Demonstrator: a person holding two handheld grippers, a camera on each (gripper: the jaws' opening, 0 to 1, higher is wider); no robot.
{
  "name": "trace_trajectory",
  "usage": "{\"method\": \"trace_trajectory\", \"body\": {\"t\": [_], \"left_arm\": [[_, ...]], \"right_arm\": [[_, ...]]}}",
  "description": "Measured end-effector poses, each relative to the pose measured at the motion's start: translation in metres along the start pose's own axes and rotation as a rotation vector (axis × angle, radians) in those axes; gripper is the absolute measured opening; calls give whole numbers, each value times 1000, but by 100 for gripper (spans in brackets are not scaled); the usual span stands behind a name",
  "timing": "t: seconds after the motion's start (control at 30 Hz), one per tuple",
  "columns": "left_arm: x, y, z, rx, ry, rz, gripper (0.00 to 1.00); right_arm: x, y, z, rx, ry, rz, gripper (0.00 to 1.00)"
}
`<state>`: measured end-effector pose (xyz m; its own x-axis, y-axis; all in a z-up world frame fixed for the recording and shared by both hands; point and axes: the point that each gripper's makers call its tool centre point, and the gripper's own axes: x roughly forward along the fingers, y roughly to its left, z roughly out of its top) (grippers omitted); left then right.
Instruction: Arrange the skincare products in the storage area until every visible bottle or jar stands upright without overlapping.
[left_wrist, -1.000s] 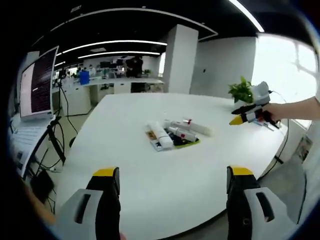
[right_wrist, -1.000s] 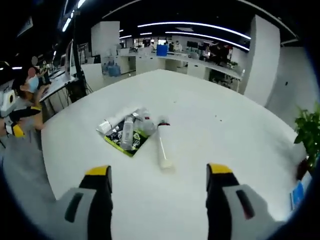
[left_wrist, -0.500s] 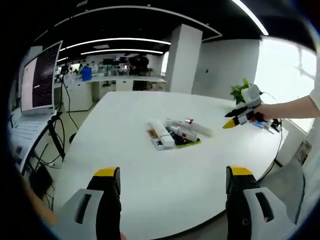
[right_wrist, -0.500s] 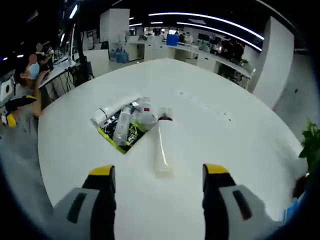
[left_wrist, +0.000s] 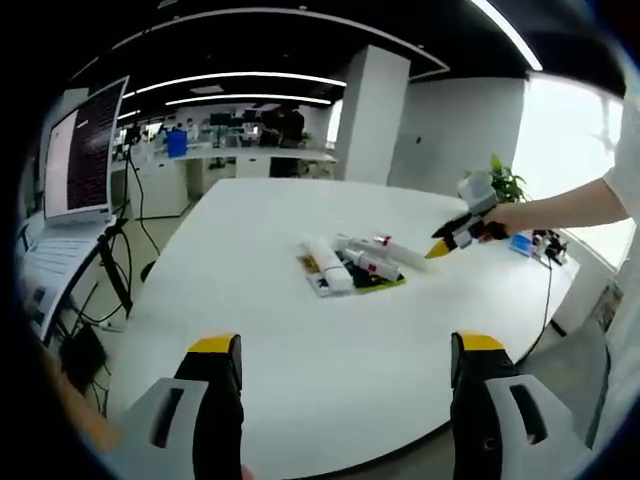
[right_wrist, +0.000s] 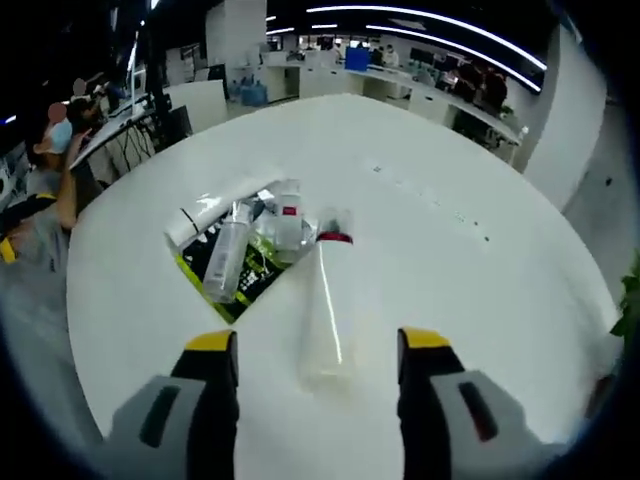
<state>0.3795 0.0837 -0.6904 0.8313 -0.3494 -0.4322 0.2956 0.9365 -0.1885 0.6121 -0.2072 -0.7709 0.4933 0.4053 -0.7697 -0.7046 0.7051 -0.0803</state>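
Translucent plastic tube (right_wrist: 325, 312) lies flat on white bench (right_wrist: 480, 290), just beside product pile on green mat (right_wrist: 215, 285). Probably light, squashy, slippery; grip mid-body. Right gripper (right_wrist: 315, 352) jaws apart around its base; left gripper (left_wrist: 340, 350) jaws apart, well off.
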Motion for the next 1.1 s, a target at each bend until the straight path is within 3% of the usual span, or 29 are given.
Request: {"method": "trace_trajectory", "body": {"t": [0.37,0.77,1.0,1.1], "left_arm": [[1,7,-6,-11,13,5,83],[1,11,-9,-21,22,22,82],[1,9,-7,-25,24,28,81],[1,14,-11,-26,25,28,81]], "right_arm": [[36,-6,5,-81,85,12,58],[62,-12,8,-110,118,12,50],[69,-15,5,-47,144,-1,37],[70,-13,6,-35,138,1,38]]}}
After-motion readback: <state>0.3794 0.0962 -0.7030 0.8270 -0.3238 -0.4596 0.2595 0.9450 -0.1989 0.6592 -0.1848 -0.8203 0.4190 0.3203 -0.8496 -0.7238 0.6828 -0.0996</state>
